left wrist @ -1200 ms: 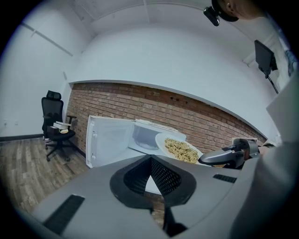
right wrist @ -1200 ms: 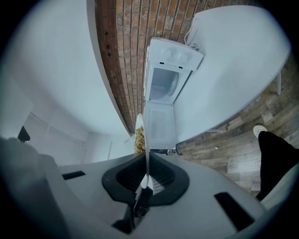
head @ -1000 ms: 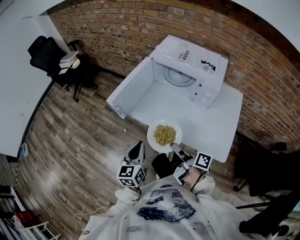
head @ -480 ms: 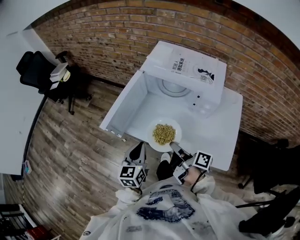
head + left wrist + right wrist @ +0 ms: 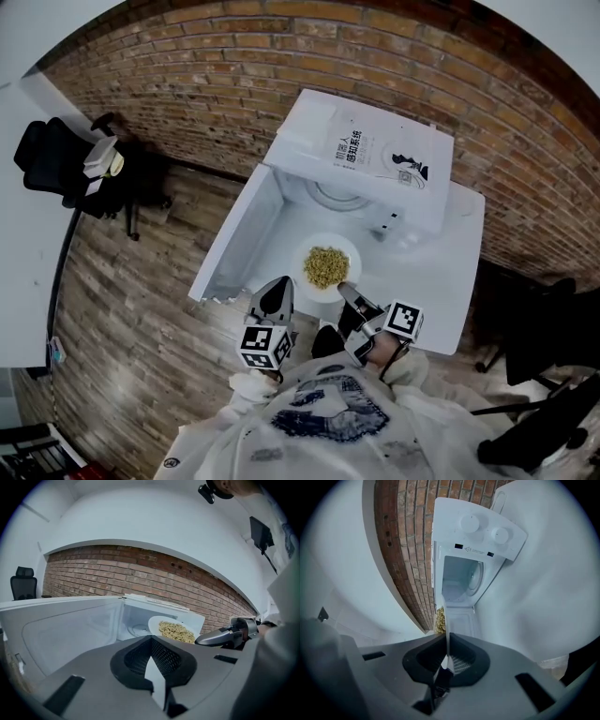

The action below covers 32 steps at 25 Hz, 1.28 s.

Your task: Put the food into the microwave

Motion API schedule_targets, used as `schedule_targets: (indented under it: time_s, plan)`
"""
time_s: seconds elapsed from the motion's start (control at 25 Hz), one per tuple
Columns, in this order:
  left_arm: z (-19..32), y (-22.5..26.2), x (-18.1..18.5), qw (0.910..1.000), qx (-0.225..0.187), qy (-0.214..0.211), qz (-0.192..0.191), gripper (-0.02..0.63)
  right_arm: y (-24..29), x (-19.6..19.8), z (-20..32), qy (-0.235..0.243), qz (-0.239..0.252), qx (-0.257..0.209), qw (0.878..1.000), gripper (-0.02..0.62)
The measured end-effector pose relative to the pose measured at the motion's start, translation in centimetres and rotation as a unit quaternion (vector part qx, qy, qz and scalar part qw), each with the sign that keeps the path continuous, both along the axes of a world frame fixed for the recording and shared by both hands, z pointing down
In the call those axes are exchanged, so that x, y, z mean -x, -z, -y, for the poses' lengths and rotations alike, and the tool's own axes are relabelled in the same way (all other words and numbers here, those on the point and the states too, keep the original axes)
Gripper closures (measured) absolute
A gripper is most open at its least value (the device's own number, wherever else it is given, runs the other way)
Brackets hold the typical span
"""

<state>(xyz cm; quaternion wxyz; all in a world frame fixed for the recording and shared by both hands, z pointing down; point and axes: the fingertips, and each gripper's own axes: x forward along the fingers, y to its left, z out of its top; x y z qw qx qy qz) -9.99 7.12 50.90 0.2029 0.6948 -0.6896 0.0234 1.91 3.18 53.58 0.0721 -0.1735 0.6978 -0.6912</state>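
Note:
A white plate [image 5: 328,286] with a heap of yellowish food [image 5: 325,266] hangs level in front of the white microwave [image 5: 361,155], over its lowered-looking open door [image 5: 234,239]. My right gripper [image 5: 346,292] is shut on the plate's near rim. In the right gripper view the plate [image 5: 446,630] shows edge-on between the jaws of the right gripper [image 5: 447,662], with the food [image 5: 439,619] and the microwave cavity [image 5: 461,581] beyond. My left gripper [image 5: 275,298] is shut and empty, just left of the plate. The left gripper view shows the left gripper [image 5: 152,665], plate [image 5: 155,623], food [image 5: 176,631] and right gripper [image 5: 200,641].
The microwave stands on a white table [image 5: 441,281] against a brick wall [image 5: 234,84]. Its two knobs [image 5: 469,523] sit on the panel right of the cavity. A black office chair [image 5: 52,155] stands at far left on the wood floor [image 5: 131,309], and dark chairs [image 5: 534,356] at right.
The plate, held by my right gripper, has moved forward from the table's front edge to over the open door, nearer the cavity. My left gripper has come forward beside it.

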Motion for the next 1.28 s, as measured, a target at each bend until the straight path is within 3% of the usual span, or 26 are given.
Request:
schedule_targets:
  time_s: [0.2,0.36,0.76,1.28]
  plan:
    - [3.3,0.1,1.0,1.0,0.003,-0.007,0.005,0.598,-1.1,0.5,2.4,-0.006,-0.011,0.024,1.0,0.574]
    - [5.6,0.2,1.8,0.9998,0.001,-0.016,0.012,0.598,-0.8,1.0,4.5,-0.01,-0.003,0.003,1.0,0.574]
    - [9.2,-0.3,1.7,0.9982,0.01,-0.058,0.011,0.598,-1.8,0.7,6.1,-0.044,-0.011,0.017,0.999,0.574]
    - [13.7,-0.8,2.4,0.9899,0.007,-0.142,0.002,0.598,-2.6,1.2,8.2,-0.132,-0.03,0.038,0.99,0.574]
